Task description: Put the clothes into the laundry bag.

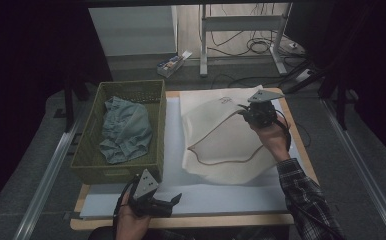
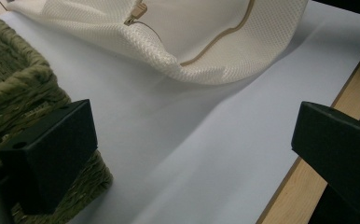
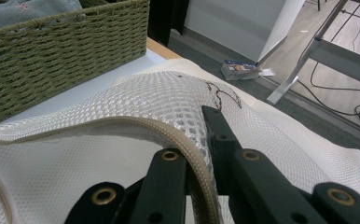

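Note:
A white mesh laundry bag [image 1: 221,145] with a beige zipper edge lies on the white board [image 1: 206,197]. My right gripper [image 1: 251,114] is at the bag's far right side, shut on the zipper edge and holding it up so the mouth gapes. In the right gripper view the jaws pinch that mesh bag [image 3: 122,154] at the right gripper [image 3: 194,135]. My left gripper [image 1: 173,201] hovers low at the front edge, open, holding nothing. The left gripper [image 2: 192,140] has jaws wide apart, facing the bag [image 2: 192,23]. A blue-green garment [image 1: 126,130] lies in the green basket [image 1: 88,150].
The woven basket [image 2: 24,79] stands just left of my left gripper; its wall [image 3: 66,42] rises beyond the bag. The wooden table edge [image 1: 181,220] runs along the front. On the floor beyond are a small box [image 1: 171,64], desk legs [image 1: 203,45] and cables.

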